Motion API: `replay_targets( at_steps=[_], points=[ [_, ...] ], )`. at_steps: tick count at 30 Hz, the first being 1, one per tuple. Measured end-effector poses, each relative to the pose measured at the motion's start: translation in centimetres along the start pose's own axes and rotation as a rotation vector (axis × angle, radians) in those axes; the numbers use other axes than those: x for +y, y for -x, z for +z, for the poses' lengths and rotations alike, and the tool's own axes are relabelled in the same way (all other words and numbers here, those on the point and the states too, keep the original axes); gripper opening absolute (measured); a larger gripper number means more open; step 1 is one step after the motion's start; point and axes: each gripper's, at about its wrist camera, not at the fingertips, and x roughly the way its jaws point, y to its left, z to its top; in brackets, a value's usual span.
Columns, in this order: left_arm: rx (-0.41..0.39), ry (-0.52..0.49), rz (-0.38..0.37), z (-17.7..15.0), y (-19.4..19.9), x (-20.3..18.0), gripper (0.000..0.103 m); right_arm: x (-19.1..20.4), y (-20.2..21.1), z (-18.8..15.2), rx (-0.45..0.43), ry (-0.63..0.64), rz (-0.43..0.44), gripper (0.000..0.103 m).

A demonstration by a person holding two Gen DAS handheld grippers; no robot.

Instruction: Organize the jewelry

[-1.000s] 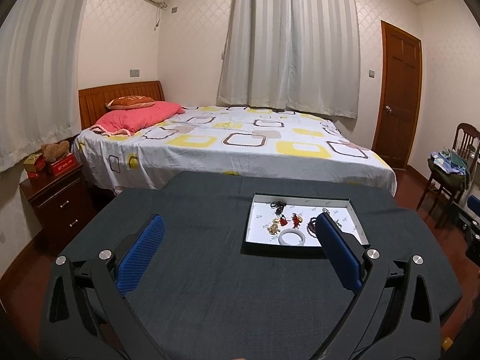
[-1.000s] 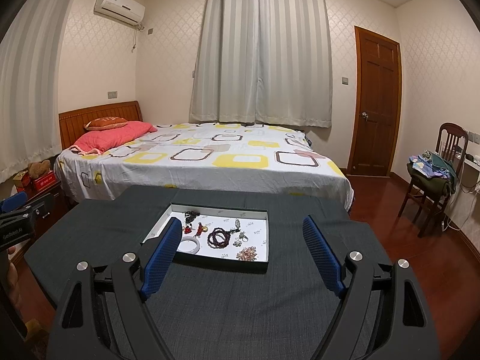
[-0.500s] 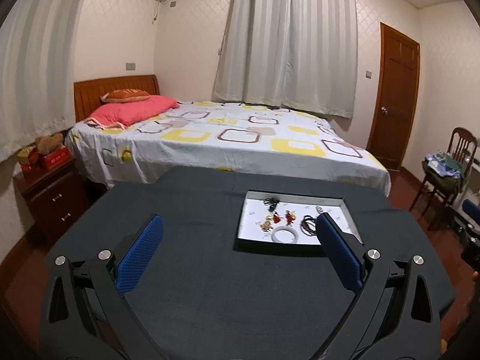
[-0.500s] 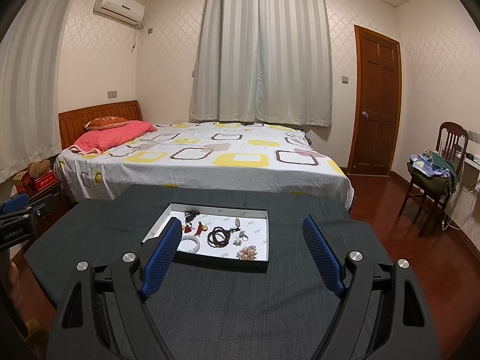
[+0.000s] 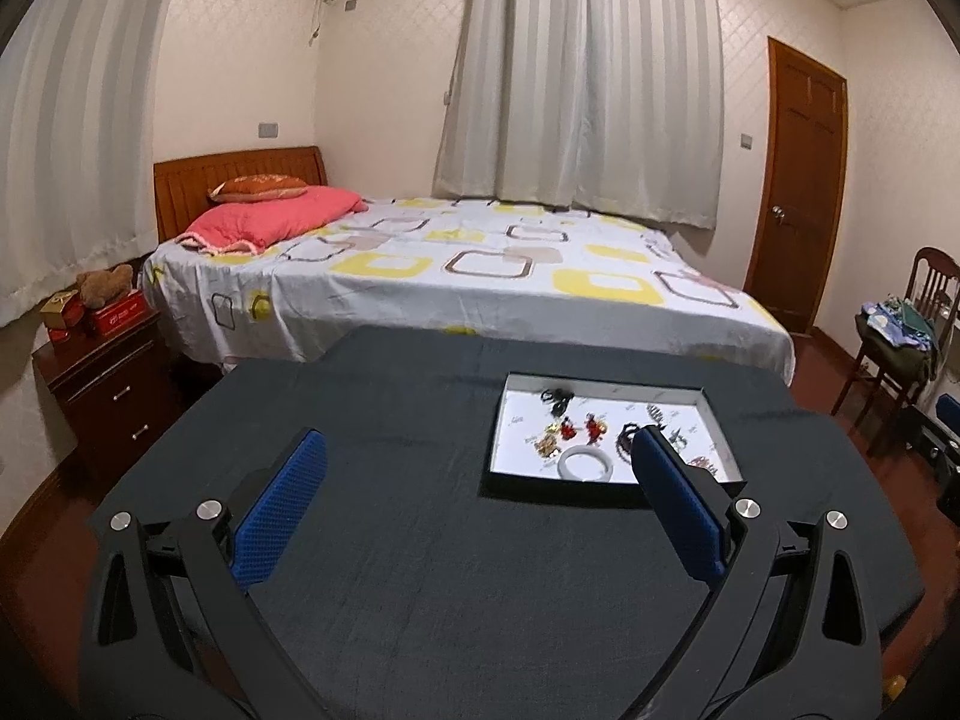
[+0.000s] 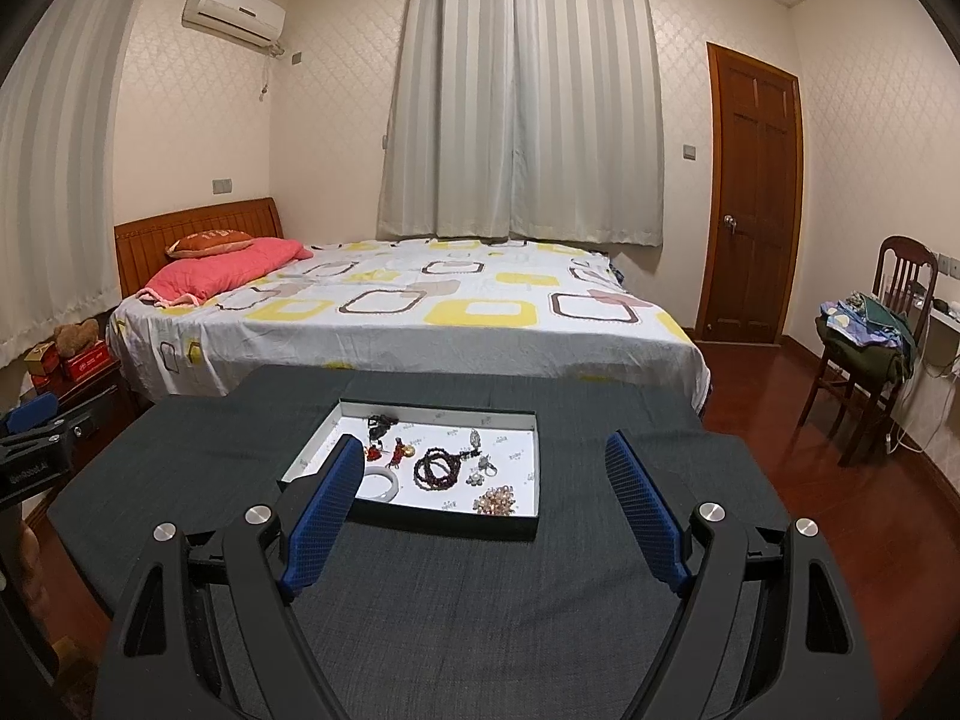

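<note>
Left wrist view is showing the left gripper (image 5: 477,456) hovering over the dark cloth-covered surface (image 5: 390,540) with its jaws spread wide and nothing between them. The tray (image 5: 714,420), white inside with a dark rim, is lying on the surface ahead and to the right of the jaws; the right blue pad (image 5: 675,504) is overlapping the tray's near right corner in this view, while the left pad is standing well apart from it. A white bangle (image 5: 585,463) is lying near the tray's front edge, with small red pieces (image 5: 581,429) just behind it.

In the right wrist view the right gripper (image 6: 485,456) is also standing wide open and holding nothing. Here the tray (image 6: 444,525) is sitting ahead between the jaws, slightly left of centre, its near left corner hidden behind the left pad (image 6: 324,507). A dark bead bracelet (image 6: 437,468) is lying mid-tray, the white bangle (image 6: 384,483) to its left and a pale bead cluster (image 6: 495,501) near the front right. Behind the surface a bed (image 6: 408,312) is standing
</note>
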Motion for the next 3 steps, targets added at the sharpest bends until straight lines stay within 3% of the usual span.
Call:
replay_targets(
  at_steps=[3],
  points=[
    [0.027,0.022,-0.005,-0.30,-1.14,0.50,0.099,-0.12,-0.97,-0.45,0.016,-0.004,-0.003,0.080]
  ],
)
